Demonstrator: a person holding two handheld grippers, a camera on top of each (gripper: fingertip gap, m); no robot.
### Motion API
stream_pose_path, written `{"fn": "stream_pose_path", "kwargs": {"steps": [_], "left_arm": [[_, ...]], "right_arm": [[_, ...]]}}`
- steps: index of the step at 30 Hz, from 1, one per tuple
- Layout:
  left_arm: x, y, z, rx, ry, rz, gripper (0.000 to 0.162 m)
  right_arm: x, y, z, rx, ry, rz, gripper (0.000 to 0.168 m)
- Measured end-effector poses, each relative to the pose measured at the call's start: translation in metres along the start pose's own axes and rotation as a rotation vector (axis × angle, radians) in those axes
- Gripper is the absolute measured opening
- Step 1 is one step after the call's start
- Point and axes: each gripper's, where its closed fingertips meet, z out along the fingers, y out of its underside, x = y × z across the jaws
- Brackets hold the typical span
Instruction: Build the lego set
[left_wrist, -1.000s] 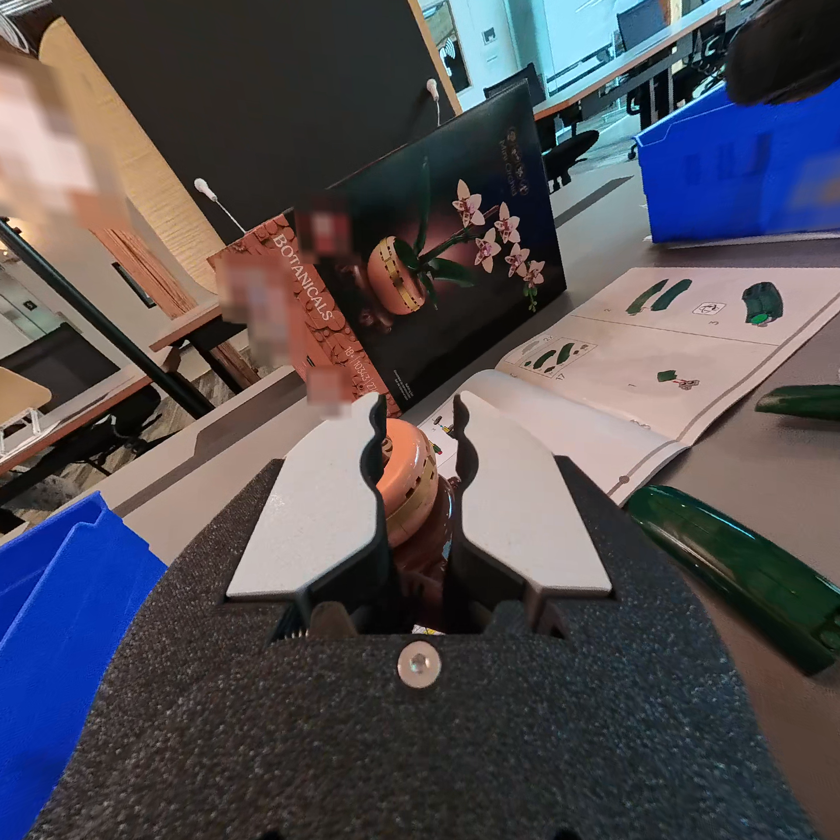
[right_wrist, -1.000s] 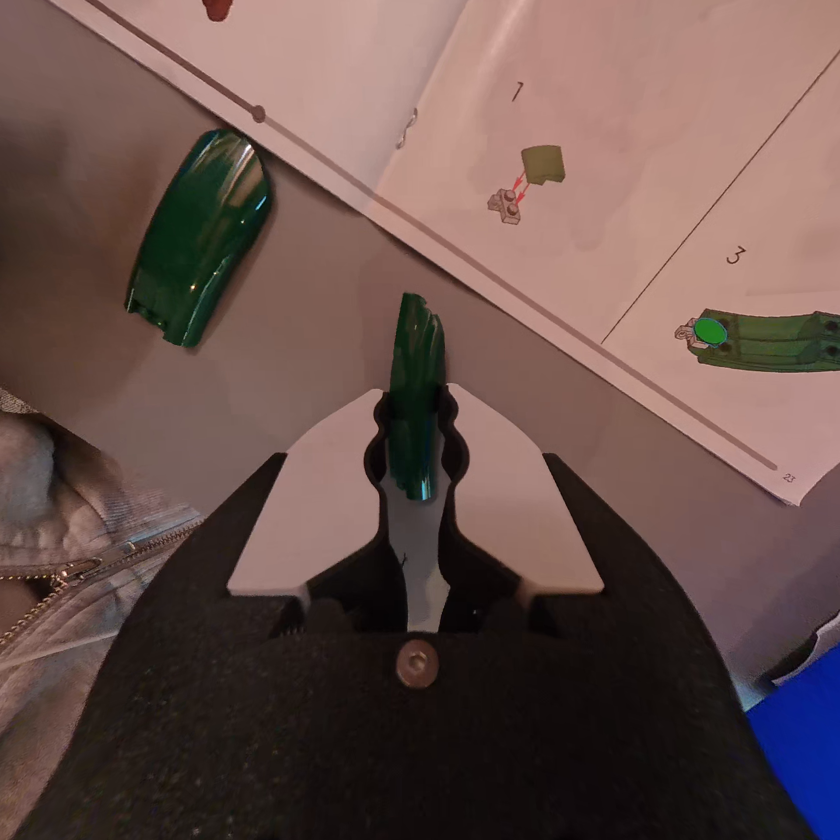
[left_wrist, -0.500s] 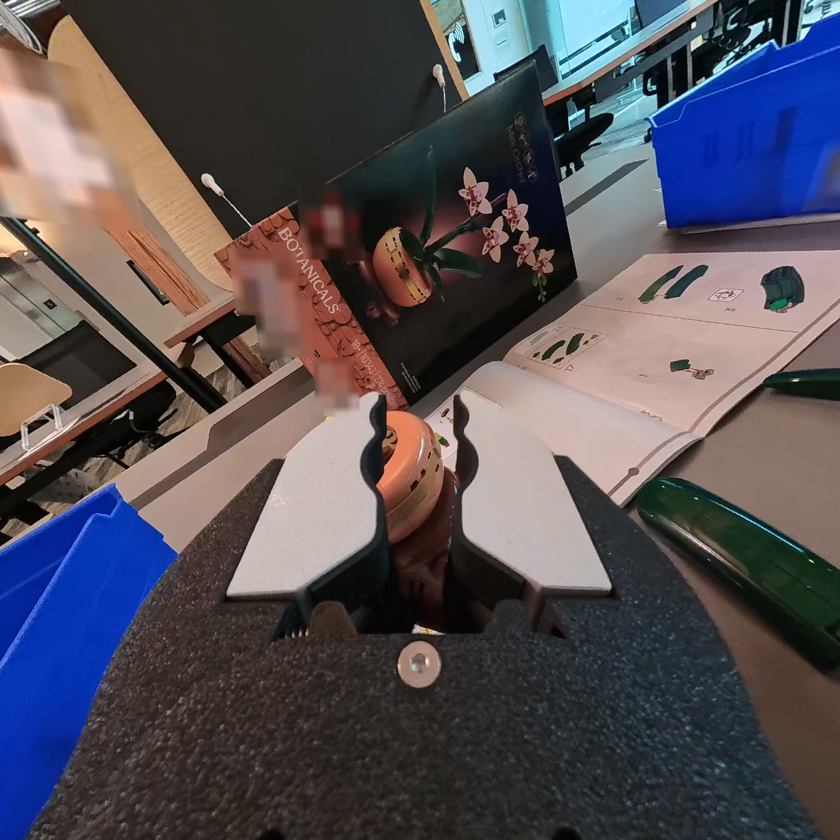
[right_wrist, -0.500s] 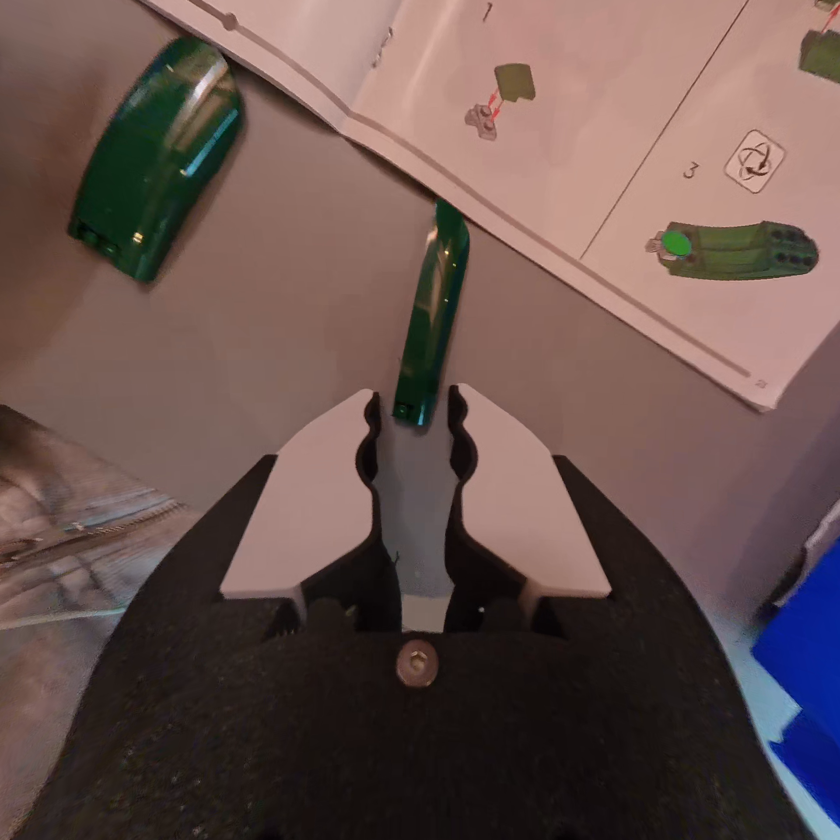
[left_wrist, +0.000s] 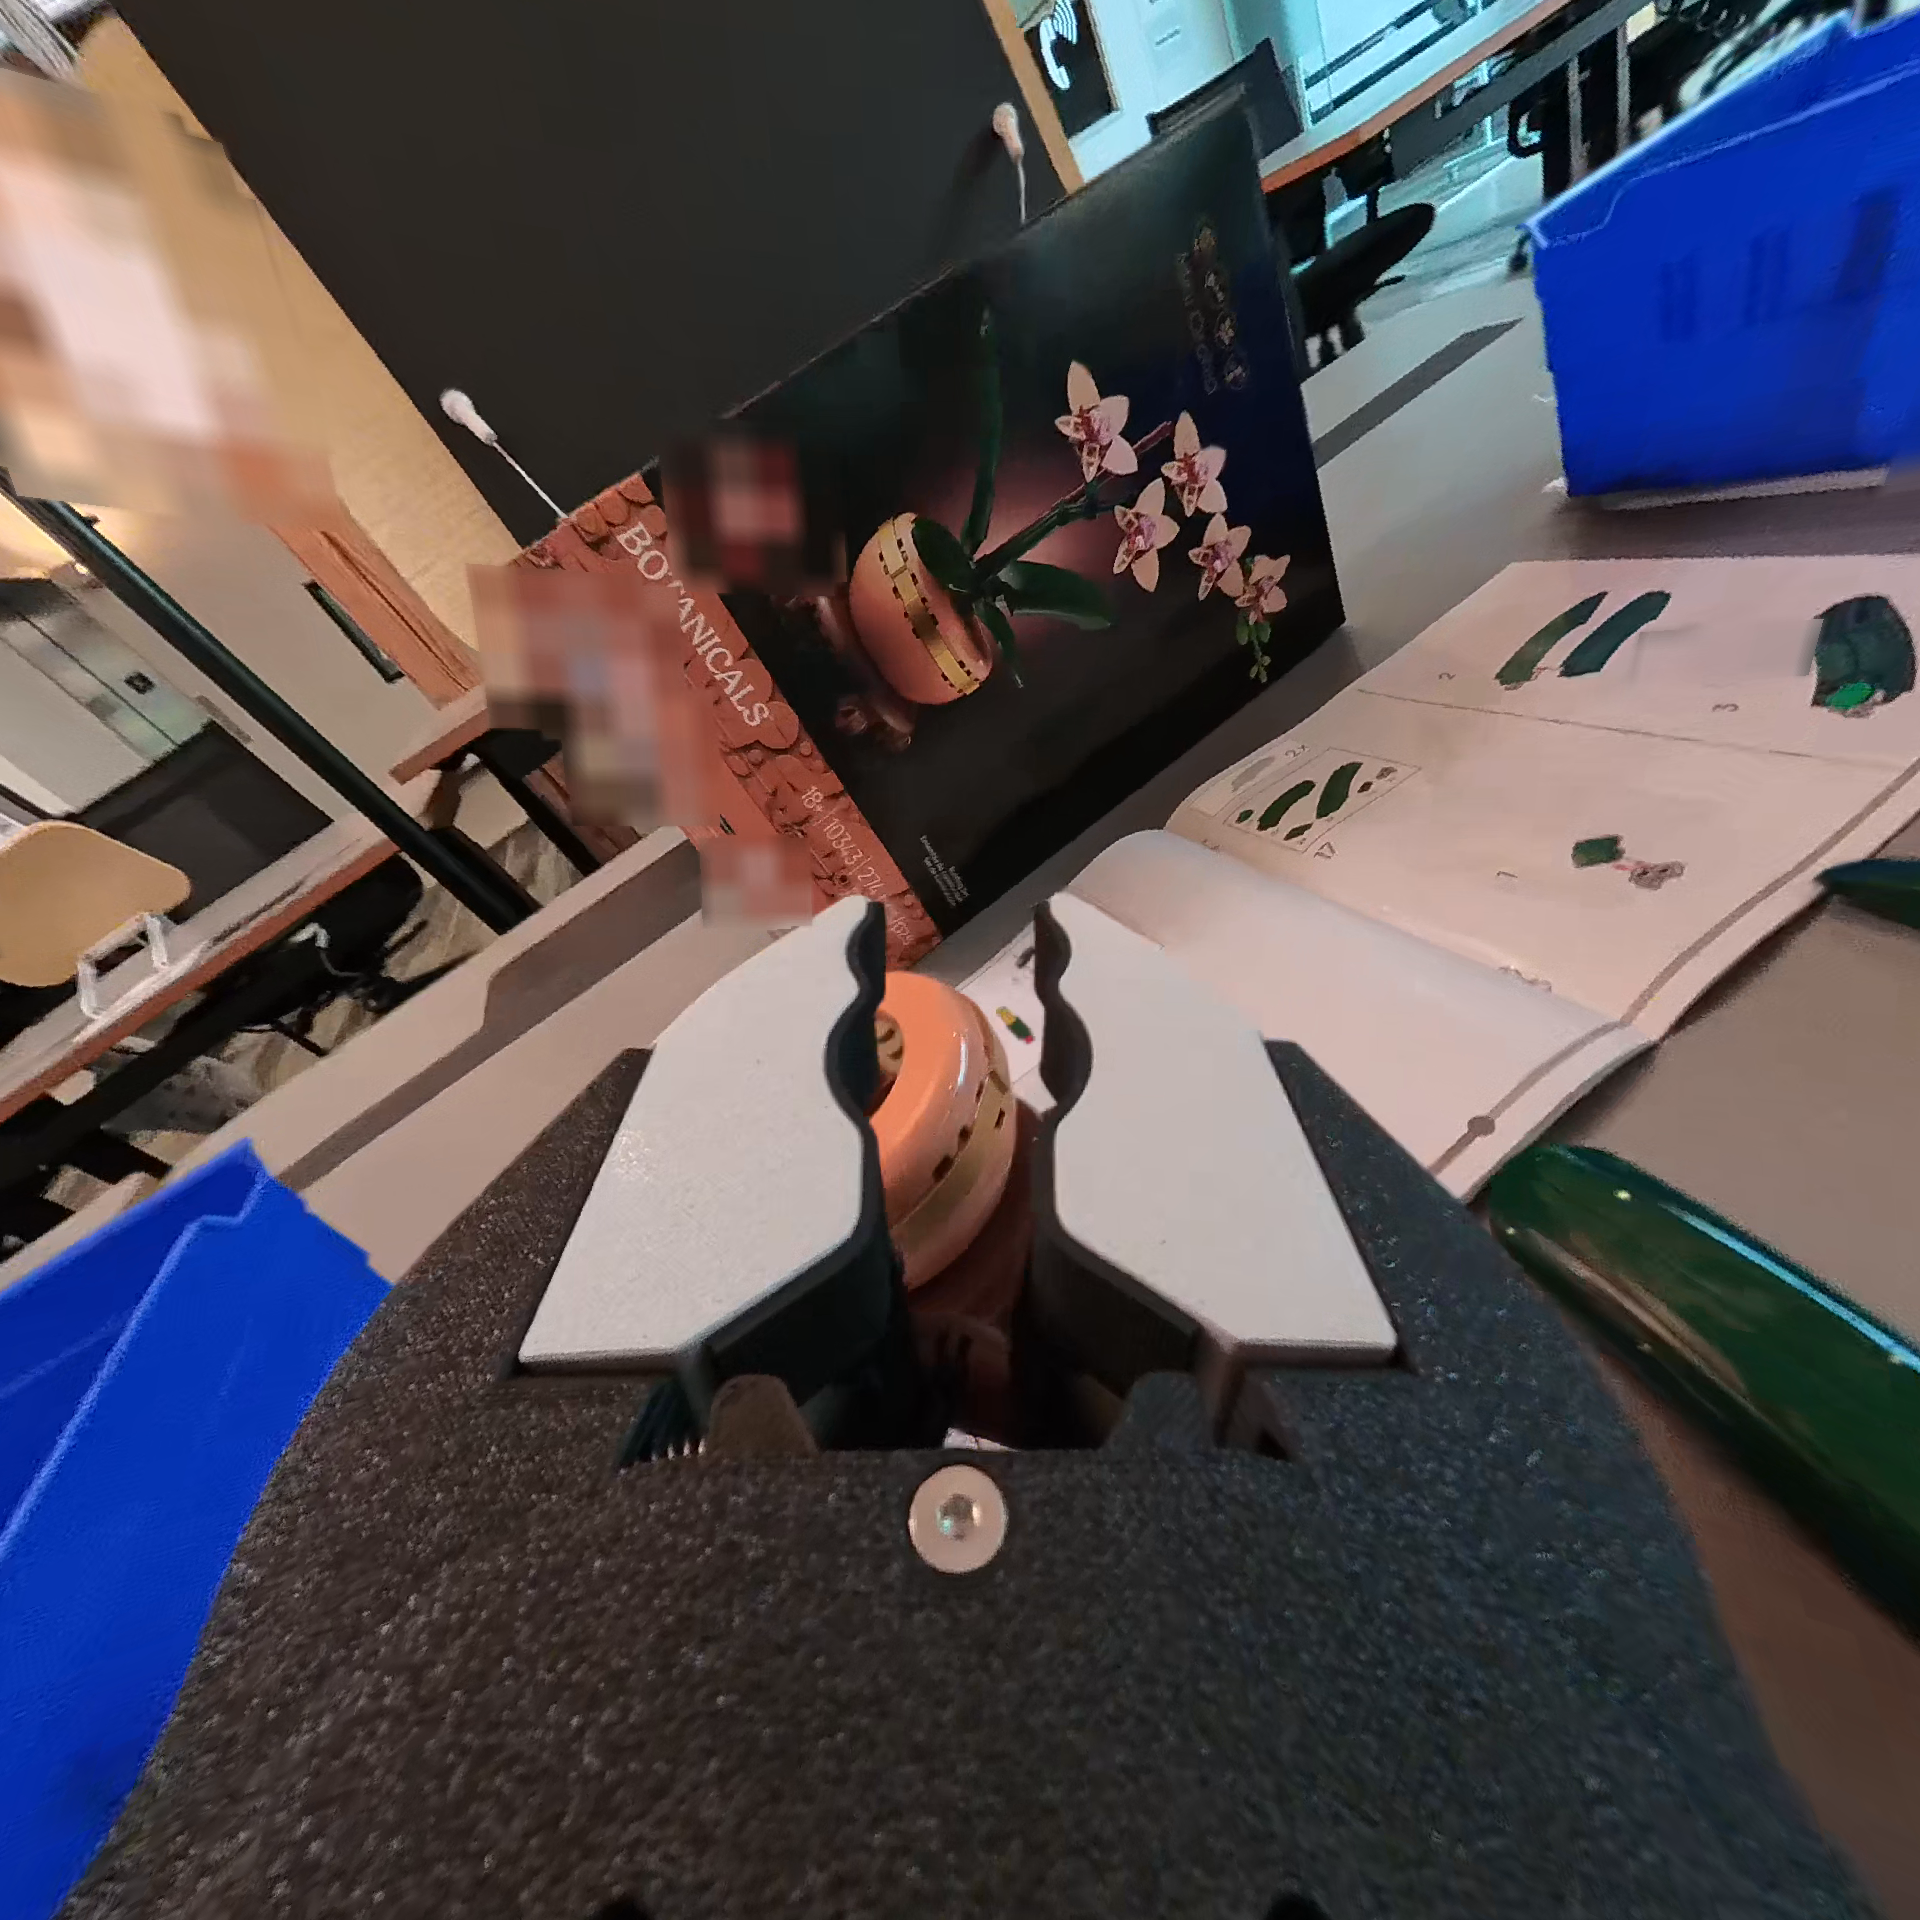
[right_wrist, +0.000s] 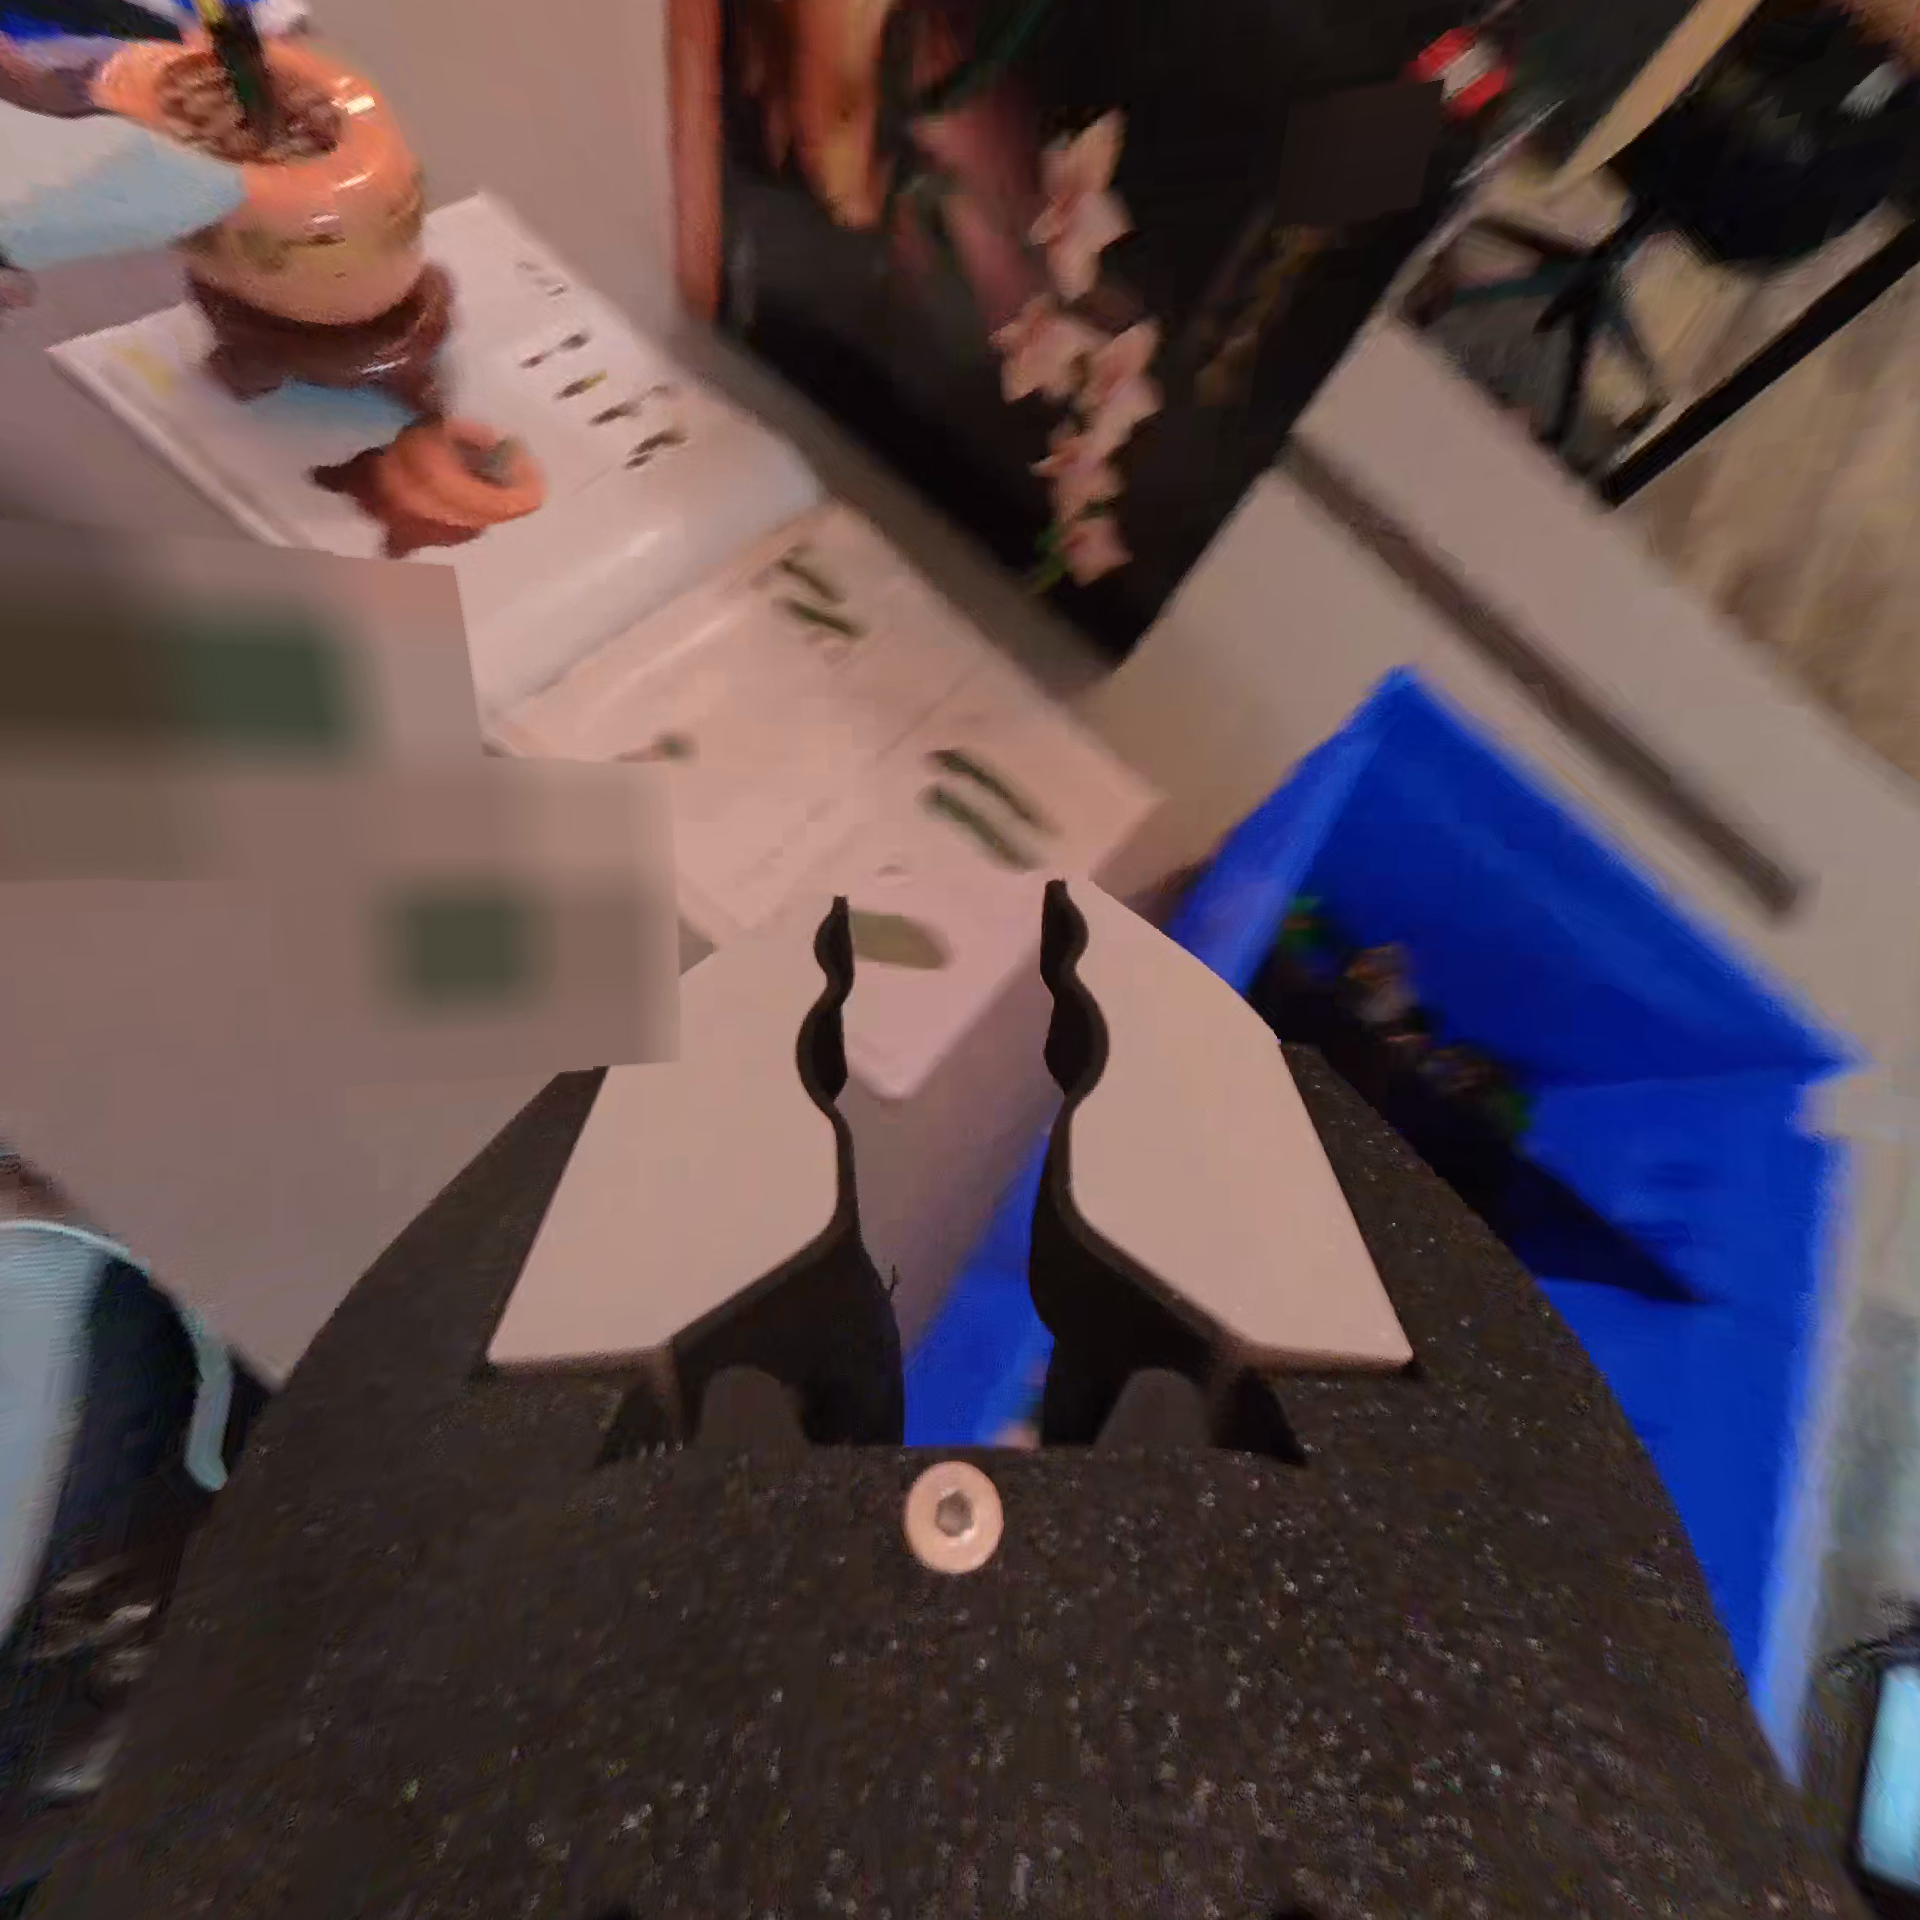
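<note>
My left gripper (left_wrist: 956, 925) is shut on the orange lego flower pot (left_wrist: 940, 1122), which stands on its dark brown base on the instruction booklet (left_wrist: 1558, 831). The pot also shows far off in the blurred right wrist view (right_wrist: 301, 208), with a dark stem in its top. My right gripper (right_wrist: 945, 914) is open and empty, over the edge of a blue bin (right_wrist: 1558, 1039). A large dark green leaf piece (left_wrist: 1714, 1330) lies on the table right of the left gripper. A slimmer green leaf piece (left_wrist: 1881, 888) lies by the booklet's edge.
The set's dark box (left_wrist: 1039, 571) stands upright behind the booklet and shows in the right wrist view (right_wrist: 935, 312). A blue bin (left_wrist: 1745, 312) is at the far right, another (left_wrist: 156, 1403) at the near left. The right-side bin holds several loose pieces.
My right gripper has let go of the slim green leaf piece, pulled back and swung right toward the blue bin. My left gripper has stayed on the pot, shifting only slightly.
</note>
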Motion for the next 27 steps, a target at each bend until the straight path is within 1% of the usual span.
{"fn": "stream_pose_path", "kwargs": {"steps": [2, 4, 6, 7, 9, 11, 13, 17, 19, 21, 24, 27], "left_arm": [[0.003, -0.004, 0.006, -0.005, 0.035, -0.055, 0.026], [0.006, -0.01, 0.012, 0.002, 0.071, -0.114, 0.026], [0.009, -0.017, 0.018, 0.008, 0.09, -0.167, 0.026], [0.009, -0.019, 0.021, 0.008, 0.092, -0.188, 0.026], [0.01, -0.023, 0.028, 0.0, 0.09, -0.211, 0.026], [0.011, -0.026, 0.034, -0.013, 0.081, -0.205, 0.026], [0.011, -0.028, 0.04, -0.035, 0.067, -0.173, 0.026], [0.014, -0.029, 0.051, -0.082, 0.055, -0.097, 0.026], [0.015, -0.027, 0.056, -0.11, 0.057, -0.074, 0.026], [0.016, -0.026, 0.062, -0.129, 0.054, -0.061, 0.026], [0.016, -0.025, 0.067, -0.14, 0.049, -0.051, 0.026], [0.014, -0.025, 0.07, -0.139, 0.036, -0.045, 0.026]], "right_arm": [[0.042, -0.006, -0.008, 0.015, -0.021, -0.11, 0.033], [0.08, -0.006, -0.005, 0.015, -0.064, -0.225, 0.03], [0.114, -0.005, 0.01, 0.025, -0.131, -0.365, 0.021], [0.13, -0.002, 0.019, 0.022, -0.152, -0.44, 0.02], [0.149, 0.009, 0.042, -0.005, -0.274, -0.549, 0.019], [0.158, 0.019, 0.065, -0.025, -0.405, -0.575, 0.019], [0.155, 0.03, 0.082, -0.056, -0.529, -0.628, 0.021], [0.139, 0.056, 0.102, -0.123, -0.708, -0.746, 0.026], [0.135, 0.071, 0.107, -0.176, -0.757, -0.796, 0.026], [0.14, 0.089, 0.106, -0.274, -0.787, -0.836, 0.025], [0.172, 0.112, 0.096, -0.446, -0.741, -0.964, 0.019], [0.19, 0.13, 0.083, -0.594, -0.784, -1.006, 0.013]]}}
